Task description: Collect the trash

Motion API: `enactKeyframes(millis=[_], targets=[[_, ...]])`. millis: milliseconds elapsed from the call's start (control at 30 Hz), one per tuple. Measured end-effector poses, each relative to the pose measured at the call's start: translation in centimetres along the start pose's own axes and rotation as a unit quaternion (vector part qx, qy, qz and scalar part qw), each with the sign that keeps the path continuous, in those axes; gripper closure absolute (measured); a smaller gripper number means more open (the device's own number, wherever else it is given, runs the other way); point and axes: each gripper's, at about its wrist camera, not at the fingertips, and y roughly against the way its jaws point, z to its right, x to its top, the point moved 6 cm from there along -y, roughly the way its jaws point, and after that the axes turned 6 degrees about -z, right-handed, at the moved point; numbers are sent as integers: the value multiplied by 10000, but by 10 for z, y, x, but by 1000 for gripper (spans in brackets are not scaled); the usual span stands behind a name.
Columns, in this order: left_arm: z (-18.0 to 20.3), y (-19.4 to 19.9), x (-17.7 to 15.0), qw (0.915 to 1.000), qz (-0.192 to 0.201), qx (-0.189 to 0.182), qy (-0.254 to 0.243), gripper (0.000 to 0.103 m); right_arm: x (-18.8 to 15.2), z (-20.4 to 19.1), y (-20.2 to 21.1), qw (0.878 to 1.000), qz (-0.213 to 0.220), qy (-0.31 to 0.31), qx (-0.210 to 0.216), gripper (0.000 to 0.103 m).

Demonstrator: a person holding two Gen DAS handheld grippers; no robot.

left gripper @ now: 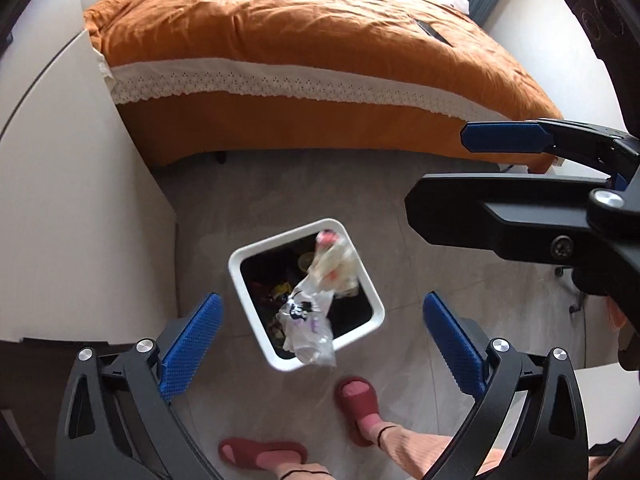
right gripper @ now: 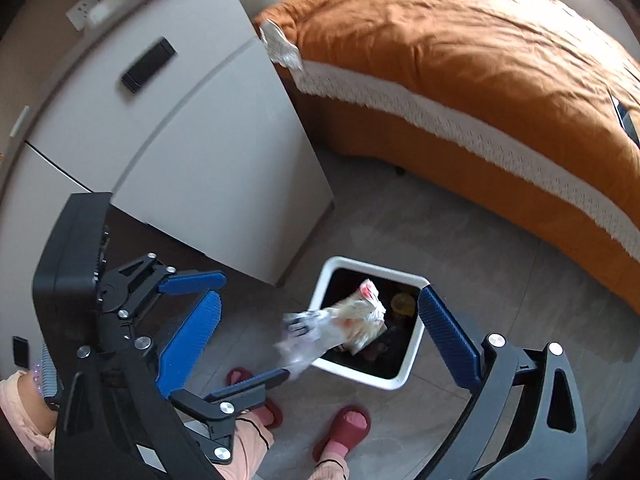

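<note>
A white square trash bin [left gripper: 249, 254] with a black liner stands on the grey floor; it also shows in the right wrist view [right gripper: 404, 372]. A clear plastic bag of trash [left gripper: 310, 320] is in mid-air above the bin's rim, blurred, and shows in the right wrist view [right gripper: 336, 328] too. My left gripper [left gripper: 322, 344] is open and empty, directly above the bin. My right gripper [right gripper: 320, 344] is open and empty, above the bin's near edge. The right gripper also appears at the right of the left wrist view [left gripper: 460, 168]; the left gripper [right gripper: 244, 326] appears at the left of the right wrist view.
A bed with an orange cover [left gripper: 304, 52] lies beyond the bin. A white cabinet [right gripper: 180, 120] stands to the left with a black remote [right gripper: 148, 65] on top. The person's feet in red slippers [left gripper: 360, 400] stand just before the bin.
</note>
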Motion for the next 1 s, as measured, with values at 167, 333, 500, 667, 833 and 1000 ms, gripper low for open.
enactKeyframes(millis=[167,333,500,667,833,1000], targets=[[3,3,-5,10000,4,-30,-43,5,-7,6,-3,10000,-68,-12,12,5],[3,29,6,9999,101,-30,-15,5,2,-2,14,10000,82,20,47,5],[0,69,15,9994,324,95,-8,5,17,-17,45,9993,339,94,87,5],[-3,123,23,9975,658,262,70,5,34,-39,90,9978,621,229,58,5],[-3,194,27,9924,1123,450,226,5,51,-69,148,9933,1058,433,141,5],[-2,268,27,9820,1654,804,431,5,69,-110,213,9828,1663,773,209,5]])
